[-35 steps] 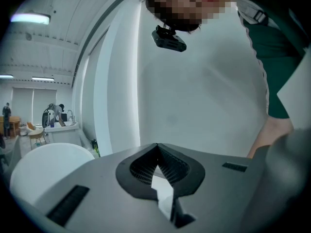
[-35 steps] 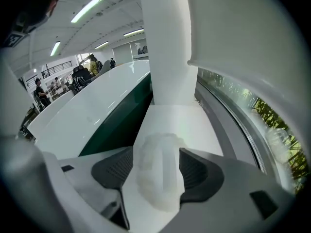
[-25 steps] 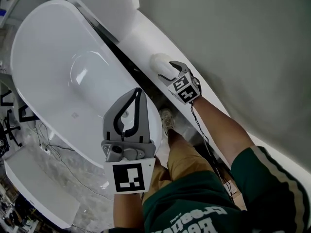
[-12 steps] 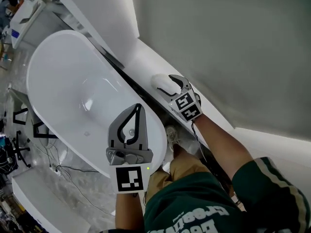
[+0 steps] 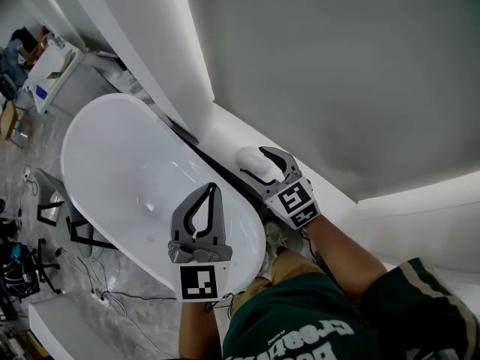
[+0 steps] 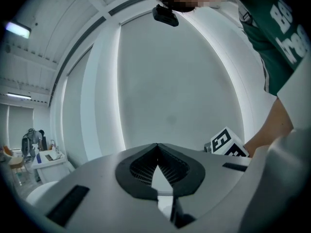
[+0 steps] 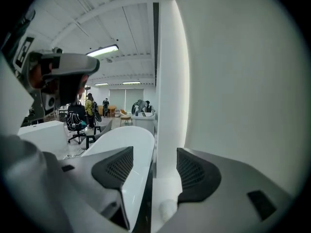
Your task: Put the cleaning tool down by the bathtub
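The white bathtub lies lengthwise beside a white ledge along the wall. The cleaning tool, a rounded white pad, rests on that ledge close to the tub's near end. My right gripper is open with its jaws either side of the tool. In the right gripper view the tool sits low, close against the right-hand jaw, and the tub rim shows past the left one. My left gripper is shut and empty above the tub's near rim, its pads meeting.
A dark gap runs between tub and ledge. The person's shoe stands on the floor by the tub's near end. Cables and black stands lie on the floor to the left, and a desk is at the far left. People and chairs are far off.
The head view has swung, so tub and grippers sit lower and further right in frame. The right gripper stays at the tool on the ledge; the left stays shut over the tub rim.
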Action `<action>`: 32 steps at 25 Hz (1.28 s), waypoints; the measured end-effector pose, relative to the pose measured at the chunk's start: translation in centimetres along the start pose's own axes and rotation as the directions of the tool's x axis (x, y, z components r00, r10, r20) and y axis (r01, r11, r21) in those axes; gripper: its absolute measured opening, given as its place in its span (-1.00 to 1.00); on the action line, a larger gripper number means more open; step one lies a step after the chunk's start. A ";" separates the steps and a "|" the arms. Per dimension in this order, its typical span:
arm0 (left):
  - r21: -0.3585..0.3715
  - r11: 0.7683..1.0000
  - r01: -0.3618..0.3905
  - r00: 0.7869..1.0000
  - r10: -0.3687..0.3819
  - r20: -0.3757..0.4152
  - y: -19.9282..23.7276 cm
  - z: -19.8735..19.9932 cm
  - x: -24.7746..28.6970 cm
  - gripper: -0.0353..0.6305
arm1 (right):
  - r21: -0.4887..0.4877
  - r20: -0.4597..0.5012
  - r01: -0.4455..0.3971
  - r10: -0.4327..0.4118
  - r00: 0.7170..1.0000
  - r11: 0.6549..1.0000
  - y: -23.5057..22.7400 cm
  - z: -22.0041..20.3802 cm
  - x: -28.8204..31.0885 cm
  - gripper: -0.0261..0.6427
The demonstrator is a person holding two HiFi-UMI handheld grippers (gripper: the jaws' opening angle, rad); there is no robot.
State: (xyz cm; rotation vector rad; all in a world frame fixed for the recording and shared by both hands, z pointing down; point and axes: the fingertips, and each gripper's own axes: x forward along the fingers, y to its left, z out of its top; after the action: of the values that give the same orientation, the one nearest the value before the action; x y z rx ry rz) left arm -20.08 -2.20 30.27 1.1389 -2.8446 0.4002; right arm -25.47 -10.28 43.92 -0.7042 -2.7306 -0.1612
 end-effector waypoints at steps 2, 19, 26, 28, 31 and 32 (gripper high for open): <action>-0.038 0.999 0.009 1.000 -0.008 0.025 0.1 1.0 -0.7 -0.87 | -0.016 0.048 0.011 -0.011 0.999 1.000 0.8 2.6 -1.7 -0.07; 0.028 0.997 0.073 0.974 -0.077 0.213 -1.2 8.9 -8.7 -0.87 | -0.118 0.411 0.075 -0.020 0.911 0.990 10.0 17.9 -15.5 -0.24; 0.033 0.996 0.084 0.969 -0.089 0.231 -1.2 9.6 -10.1 -0.87 | -0.074 0.452 0.059 -0.020 0.892 0.996 11.9 19.1 -16.9 -0.87; 0.043 0.995 0.089 0.968 -0.097 0.230 -1.2 9.5 -10.3 -0.87 | -0.074 0.457 0.062 -0.021 0.889 0.995 12.3 19.3 -17.1 -0.87; 0.054 0.994 0.090 0.965 -0.100 0.241 -1.2 9.5 -10.2 -0.87 | -0.080 0.471 0.074 -0.028 0.882 0.994 12.3 19.3 -17.1 -0.87; 0.054 0.995 0.089 0.964 -0.100 0.246 -1.2 9.6 -10.2 -0.87 | -0.086 0.473 0.079 -0.029 0.880 0.993 12.3 19.4 -17.1 -0.87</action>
State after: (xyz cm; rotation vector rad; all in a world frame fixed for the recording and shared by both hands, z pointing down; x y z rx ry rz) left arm -11.38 1.30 19.84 1.4216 -2.9870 0.3352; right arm -10.63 -3.72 20.40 -0.7809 -3.2315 -0.1611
